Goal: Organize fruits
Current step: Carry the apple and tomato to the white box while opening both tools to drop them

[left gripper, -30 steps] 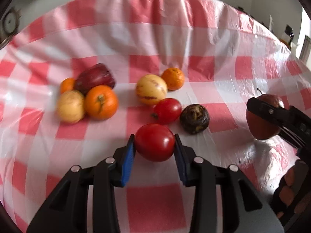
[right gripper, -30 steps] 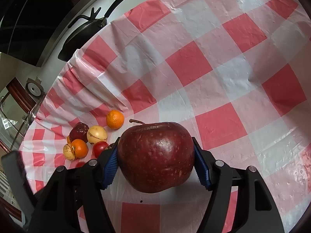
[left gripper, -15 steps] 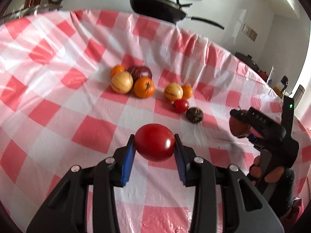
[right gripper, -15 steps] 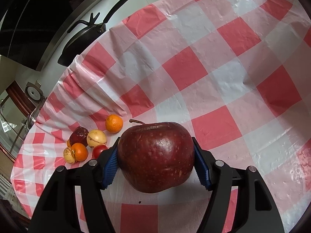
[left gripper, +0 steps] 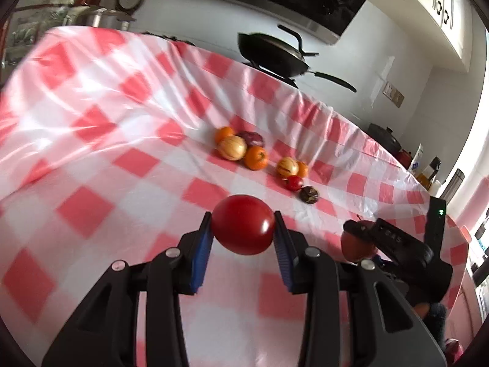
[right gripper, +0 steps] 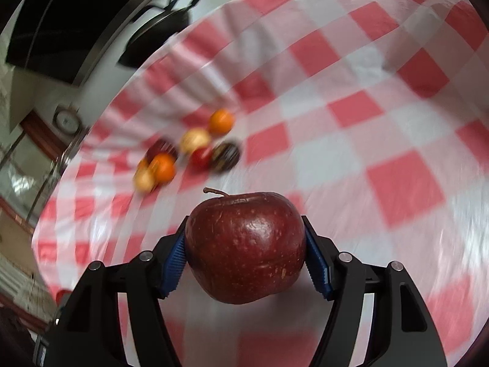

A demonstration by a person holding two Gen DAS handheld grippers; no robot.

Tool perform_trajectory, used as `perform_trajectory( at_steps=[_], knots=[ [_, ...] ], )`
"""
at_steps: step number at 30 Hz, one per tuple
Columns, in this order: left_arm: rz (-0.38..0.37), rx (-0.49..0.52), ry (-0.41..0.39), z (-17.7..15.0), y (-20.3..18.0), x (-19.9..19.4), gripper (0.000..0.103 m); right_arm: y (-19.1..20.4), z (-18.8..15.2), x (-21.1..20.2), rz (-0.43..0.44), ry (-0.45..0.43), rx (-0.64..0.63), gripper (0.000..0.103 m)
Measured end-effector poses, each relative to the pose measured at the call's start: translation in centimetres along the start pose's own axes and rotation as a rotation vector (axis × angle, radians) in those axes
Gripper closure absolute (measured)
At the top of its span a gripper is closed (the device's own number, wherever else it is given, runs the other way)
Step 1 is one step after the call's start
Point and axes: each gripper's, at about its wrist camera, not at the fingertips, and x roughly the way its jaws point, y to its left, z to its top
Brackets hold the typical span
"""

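Observation:
My left gripper [left gripper: 243, 232] is shut on a red tomato [left gripper: 243, 224] and holds it above the checked tablecloth [left gripper: 122, 183]. My right gripper [right gripper: 244, 244] is shut on a dark red apple [right gripper: 246, 246], also held off the cloth; it shows at the right of the left wrist view [left gripper: 356, 241]. A cluster of fruit lies farther off on the cloth: oranges [left gripper: 256, 158], yellow striped fruits [left gripper: 232, 147], a small tomato [left gripper: 294, 182], a dark brown fruit [left gripper: 309, 194] and a dark red fruit [left gripper: 252, 137].
A black pan [left gripper: 272, 55] stands on the counter behind the table's far edge. Bottles and containers [left gripper: 428, 168] stand at the far right. A steel pot [left gripper: 104, 20] is at the back left.
Both grippers have pulled back and up from the fruit cluster, each keeping its fruit. The cluster now looks smaller and farther away, and the right wrist view is blurred by motion.

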Motion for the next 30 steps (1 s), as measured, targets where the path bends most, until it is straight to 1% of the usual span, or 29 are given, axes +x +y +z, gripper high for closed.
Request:
perform_trajectory(
  at_steps=[3,6,8,12,15,18,22,24,27,30],
  knots=[
    [0.036,-0.001,0.002,-1.3,2.3,-2.5,0.064,2.3,-3.0,-1.6,0.044,0.026,-0.046,0.036],
    [0.056,-0.038,0.0,-2.0,5.2,-5.5,0.064,4.4,-5.1,-2.6,0.073,0.039,-0.1,0.036],
    [0.096,-0.043,-0.023,-2.3,7.2,-7.8,0.064,6.3,-6.8,-3.3,0.101,0.057,-0.155,0.036],
    [0.14,-0.073,-0.062,-2.5,10.4,-11.5,0.064,9.3,-9.6,-4.0,0.151,0.096,-0.239,0.036],
    [0.173,-0.079,-0.084,-2.6,12.0,-13.4,0.064,11.7,-11.8,-4.8,0.201,0.124,-0.303,0.036],
    [0.198,-0.099,-0.089,-3.1,13.7,-14.9,0.064,14.4,-14.2,-5.9,0.269,0.151,-0.389,0.036],
    [0.225,-0.139,-0.084,-4.1,15.9,-16.8,0.064,18.5,-18.1,-7.8,0.368,0.184,-0.546,0.036],
    [0.25,-0.155,-0.083,-4.7,17.0,-17.8,0.064,20.5,-20.2,-8.8,0.421,0.202,-0.622,0.036],
    [0.284,-0.177,-0.079,-5.7,18.6,-19.4,0.064,22.4,-22.7,-9.8,0.478,0.234,-0.699,0.036],
    [0.332,-0.2,-0.075,-7.2,20.3,-21.5,0.064,24.2,-26.0,-10.8,0.527,0.259,-0.823,0.036]
  ],
)
